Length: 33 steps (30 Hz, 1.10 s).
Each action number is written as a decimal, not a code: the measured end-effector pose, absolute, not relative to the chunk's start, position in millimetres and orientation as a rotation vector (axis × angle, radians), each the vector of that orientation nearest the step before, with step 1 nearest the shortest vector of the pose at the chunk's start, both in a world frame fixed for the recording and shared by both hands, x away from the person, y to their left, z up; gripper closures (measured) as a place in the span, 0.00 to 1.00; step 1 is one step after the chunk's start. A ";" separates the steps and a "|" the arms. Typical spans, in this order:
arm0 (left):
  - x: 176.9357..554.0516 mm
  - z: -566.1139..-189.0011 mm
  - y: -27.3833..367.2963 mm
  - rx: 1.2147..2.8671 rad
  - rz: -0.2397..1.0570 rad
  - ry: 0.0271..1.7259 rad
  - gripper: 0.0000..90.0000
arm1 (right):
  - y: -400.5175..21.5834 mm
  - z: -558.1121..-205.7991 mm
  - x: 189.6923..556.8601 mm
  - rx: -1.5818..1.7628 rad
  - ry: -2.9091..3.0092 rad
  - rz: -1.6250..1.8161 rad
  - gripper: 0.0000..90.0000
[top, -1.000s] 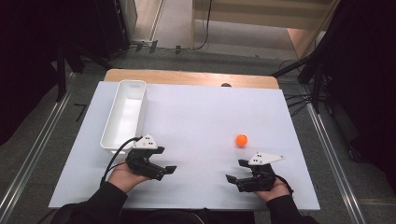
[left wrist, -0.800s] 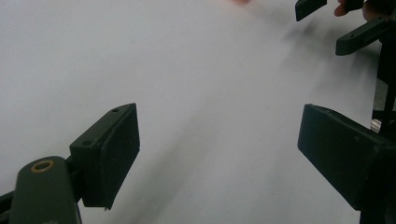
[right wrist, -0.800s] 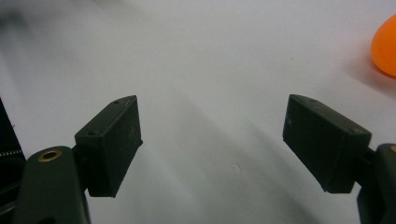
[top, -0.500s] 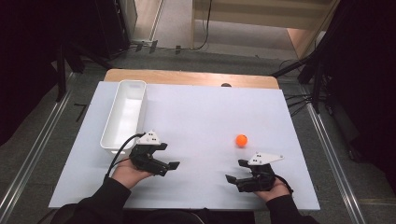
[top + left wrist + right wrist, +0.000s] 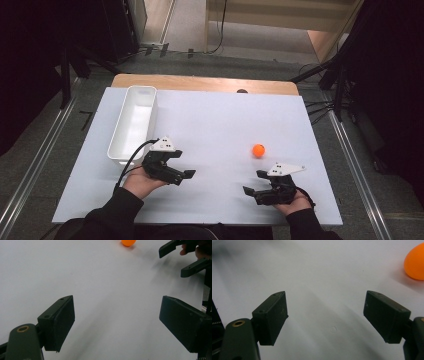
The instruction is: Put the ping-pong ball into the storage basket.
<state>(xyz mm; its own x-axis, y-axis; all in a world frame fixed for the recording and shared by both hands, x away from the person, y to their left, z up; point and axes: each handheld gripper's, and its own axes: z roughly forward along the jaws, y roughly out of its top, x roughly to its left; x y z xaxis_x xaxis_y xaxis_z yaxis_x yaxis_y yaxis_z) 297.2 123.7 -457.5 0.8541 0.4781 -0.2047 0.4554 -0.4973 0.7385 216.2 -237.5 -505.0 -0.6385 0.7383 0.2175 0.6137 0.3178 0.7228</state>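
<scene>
A small orange ball (image 5: 258, 150) lies on the white table top (image 5: 215, 115), right of centre. My right gripper (image 5: 253, 182) rests near the front edge, just in front of the ball, jaws open and pointing left. My left gripper (image 5: 186, 175) sits front left with open jaws pointing right, beside the near end of a white tray (image 5: 151, 120). In the left gripper view the left gripper (image 5: 117, 322) is open over bare table, with the ball (image 5: 128, 242) far ahead. The right gripper view has the right gripper (image 5: 324, 317) open and empty, and the ball (image 5: 415, 262) off to its right.
The long white tray stands empty along the table's left side. In the left gripper view the right gripper (image 5: 183, 255) shows at top right. A wooden strip (image 5: 200, 82) runs along the table's far edge. Dark stands and cables surround the table.
My left gripper has edged slightly forward, toward the tray's near end. The right gripper and the ball have stayed put.
</scene>
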 end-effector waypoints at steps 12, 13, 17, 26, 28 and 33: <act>302.1 -457.4 113.2 2.177 0.042 0.644 0.15 | -237.1 -505.2 216.7 1.256 2.422 1.224 0.20; 302.1 -457.4 113.2 2.177 0.042 0.644 0.15 | -237.0 -505.2 216.8 1.254 2.421 1.226 0.20; 304.0 -457.0 113.8 2.167 0.040 0.646 0.15 | -237.0 -505.4 217.2 1.248 2.419 1.221 0.20; 310.0 -455.6 108.9 2.167 0.042 0.640 0.15 | -237.2 -505.9 217.6 1.248 2.427 1.215 0.20; 311.3 -455.2 106.6 2.170 0.039 0.637 0.15 | -237.3 -506.0 217.7 1.249 2.428 1.216 0.20; 312.6 -451.4 103.5 2.171 0.025 0.616 0.15 | -237.5 -506.1 218.2 1.250 2.423 1.222 0.20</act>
<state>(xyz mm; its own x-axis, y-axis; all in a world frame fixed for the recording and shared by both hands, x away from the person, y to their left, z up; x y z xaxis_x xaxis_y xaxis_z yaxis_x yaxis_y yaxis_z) 312.6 103.5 -451.4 0.8779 0.4378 -0.1937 0.4205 -0.5116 0.7493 218.2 -237.5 -506.1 -0.6399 0.7374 0.2161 0.6121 0.3191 0.7236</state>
